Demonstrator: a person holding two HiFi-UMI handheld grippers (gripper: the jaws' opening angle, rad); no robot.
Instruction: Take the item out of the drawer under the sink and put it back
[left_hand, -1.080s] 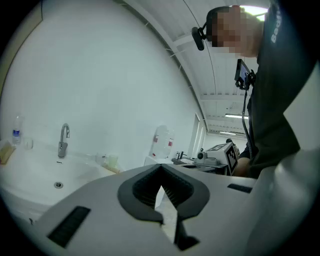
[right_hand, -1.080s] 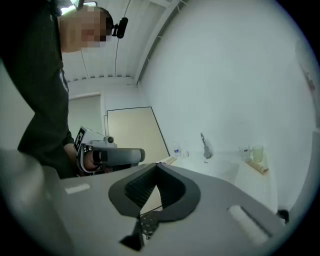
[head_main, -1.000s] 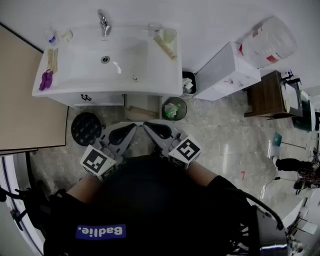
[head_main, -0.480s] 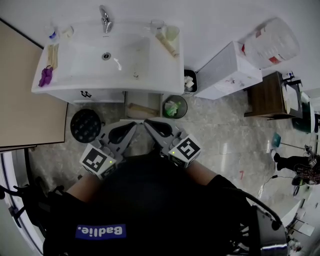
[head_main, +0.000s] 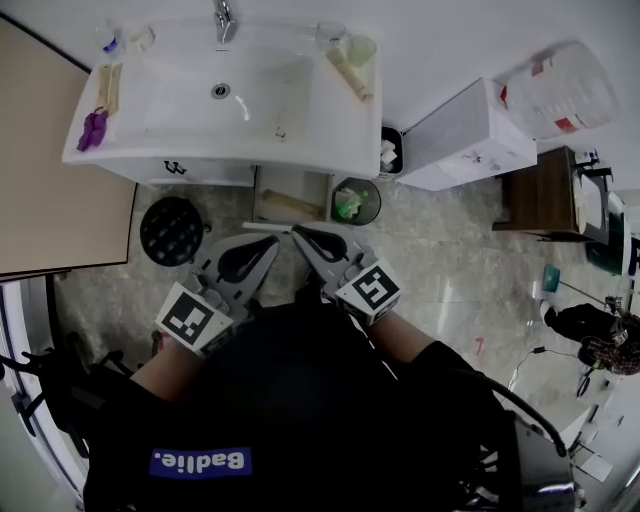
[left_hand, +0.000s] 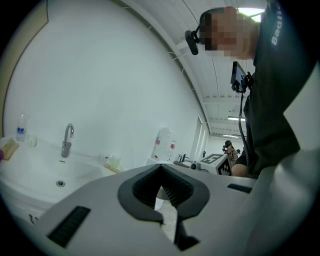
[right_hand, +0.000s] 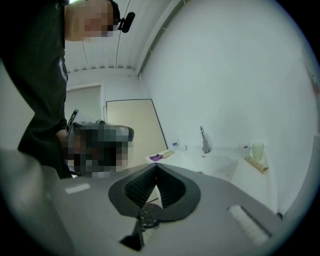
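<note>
The white sink (head_main: 330, 130) stands at the top of the head view, with an open drawer (head_main: 268, 195) showing below its front edge. A long tan item (head_main: 292, 205) lies in the drawer. Both grippers are held close to my body, tips nearly together and pointing at the drawer from a short way off. My left gripper (head_main: 271, 241) is shut with nothing in it, and so is my right gripper (head_main: 298, 232). In the left gripper view the left gripper (left_hand: 167, 221) looks over the basin; in the right gripper view the right gripper (right_hand: 145, 220) does the same.
A black round stool (head_main: 172, 230) stands left of the drawer. A round bin (head_main: 354, 202) with green waste sits right of it, a smaller black bin (head_main: 391, 152) beyond. A white cabinet (head_main: 460, 135) is further right. A tan panel (head_main: 50, 180) fills the left.
The head view has shifted, so the sink sits a little higher and further right in it. Both grippers stay shut and side by side, edging slightly toward the drawer.
</note>
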